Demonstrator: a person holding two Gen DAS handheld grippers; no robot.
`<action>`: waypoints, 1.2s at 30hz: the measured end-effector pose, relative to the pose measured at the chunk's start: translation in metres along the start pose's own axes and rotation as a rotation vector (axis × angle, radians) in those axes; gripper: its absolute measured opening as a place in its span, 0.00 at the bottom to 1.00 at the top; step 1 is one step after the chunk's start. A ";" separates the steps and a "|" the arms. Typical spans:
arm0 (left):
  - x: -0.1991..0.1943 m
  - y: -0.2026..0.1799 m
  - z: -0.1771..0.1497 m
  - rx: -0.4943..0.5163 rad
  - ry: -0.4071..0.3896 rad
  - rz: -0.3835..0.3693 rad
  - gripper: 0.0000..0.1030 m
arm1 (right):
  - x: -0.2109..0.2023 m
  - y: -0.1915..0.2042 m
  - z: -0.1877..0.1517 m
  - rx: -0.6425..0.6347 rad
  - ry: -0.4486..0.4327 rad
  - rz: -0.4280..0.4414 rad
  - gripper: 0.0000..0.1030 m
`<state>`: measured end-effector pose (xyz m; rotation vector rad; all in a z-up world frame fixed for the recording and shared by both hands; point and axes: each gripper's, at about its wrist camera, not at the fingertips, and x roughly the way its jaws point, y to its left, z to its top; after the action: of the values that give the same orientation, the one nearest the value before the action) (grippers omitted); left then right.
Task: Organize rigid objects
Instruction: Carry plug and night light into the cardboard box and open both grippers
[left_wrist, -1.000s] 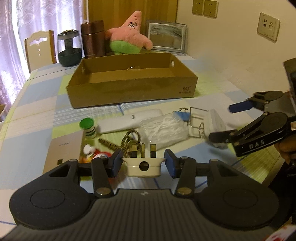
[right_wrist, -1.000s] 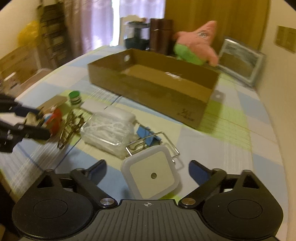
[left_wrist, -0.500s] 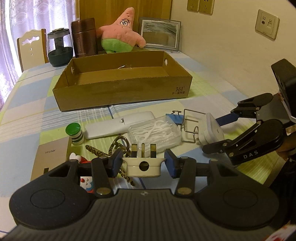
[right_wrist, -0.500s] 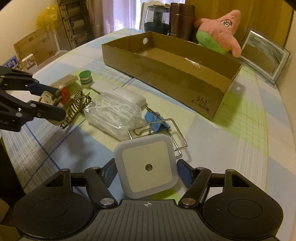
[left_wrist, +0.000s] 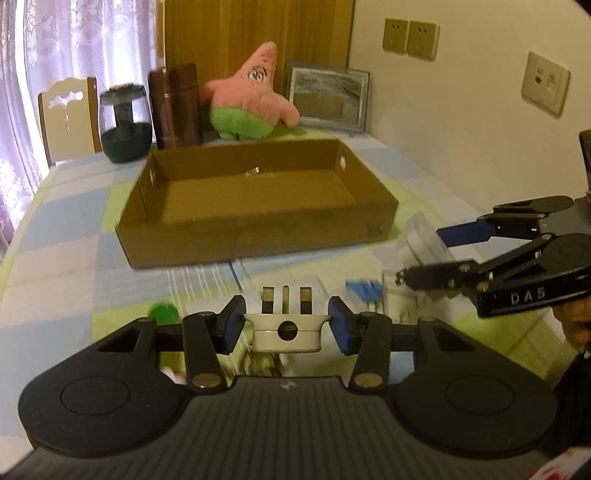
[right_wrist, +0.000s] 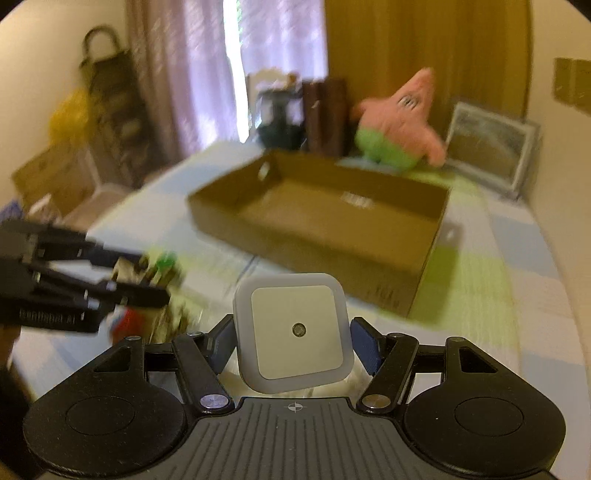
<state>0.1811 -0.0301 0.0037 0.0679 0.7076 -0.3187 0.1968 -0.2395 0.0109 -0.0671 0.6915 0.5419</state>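
Both wrist views look obliquely down, sharing the cardboard box (left_wrist: 258, 206) ahead.

A square white night light (right_wrist: 295, 332) with a small round sensor at its centre is clamped, slightly tilted, between the blue pads of the right gripper (right_wrist: 293, 341), whose jaws have just been closing onto it. Beyond it, an open cardboard box (right_wrist: 424, 266) is seen on the checked counter (right_wrist: 524, 288). At the left edge, the left gripper (right_wrist: 144, 277) is seen holding what may be a small plug, though blur obscures it. A pink star-shaped plush toy (right_wrist: 402, 122) is propped behind the box.
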 end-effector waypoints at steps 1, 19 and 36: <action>0.001 0.003 0.007 0.003 -0.010 0.001 0.42 | 0.002 -0.001 0.007 0.018 -0.021 -0.009 0.61; 0.095 0.077 0.103 -0.050 -0.072 0.082 0.42 | 0.091 -0.056 0.081 0.151 -0.073 -0.197 0.61; 0.136 0.116 0.090 -0.091 0.007 0.168 0.59 | 0.121 -0.065 0.067 0.137 -0.002 -0.237 0.70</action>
<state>0.3704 0.0286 -0.0215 0.0420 0.7177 -0.1253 0.3459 -0.2244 -0.0201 -0.0194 0.7057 0.2667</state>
